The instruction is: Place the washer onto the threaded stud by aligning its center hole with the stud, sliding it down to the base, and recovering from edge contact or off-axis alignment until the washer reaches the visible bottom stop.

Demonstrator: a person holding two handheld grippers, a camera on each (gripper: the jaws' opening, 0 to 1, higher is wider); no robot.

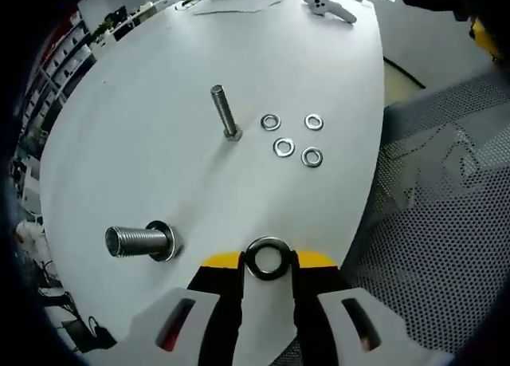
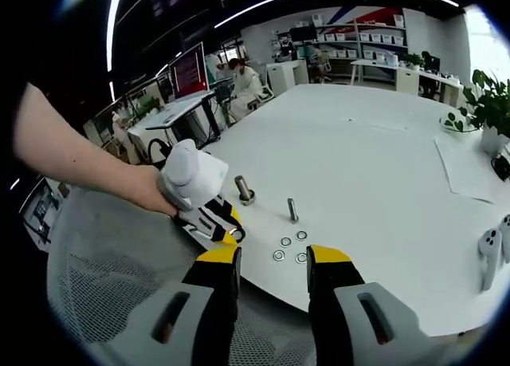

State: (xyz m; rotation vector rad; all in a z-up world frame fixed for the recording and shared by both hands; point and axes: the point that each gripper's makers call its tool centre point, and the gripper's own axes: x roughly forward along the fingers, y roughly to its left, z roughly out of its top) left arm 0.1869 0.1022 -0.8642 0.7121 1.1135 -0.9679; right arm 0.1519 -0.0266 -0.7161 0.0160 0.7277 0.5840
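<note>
My left gripper [image 1: 268, 264] is shut on a steel washer [image 1: 268, 258], held flat between the yellow-tipped jaws just above the near table edge. A slim threaded stud [image 1: 225, 111] stands upright on the white table [image 1: 159, 159], well beyond the held washer. In the right gripper view a hand holds the left gripper [image 2: 209, 218] with the washer [image 2: 237, 235] at its tip, to the near left of the slim stud [image 2: 292, 210]. My right gripper [image 2: 273, 266] is open with nothing between its jaws, hanging off the table's near edge.
Several loose washers [image 1: 291, 139] lie right of the stud. A thick bolt [image 1: 139, 241] with a washer at its base stands at the near left. A mesh chair [image 1: 446, 183] is beside the table. A white controller [image 2: 490, 254], paper [image 2: 466, 171] and plant [image 2: 486, 103] sit far right.
</note>
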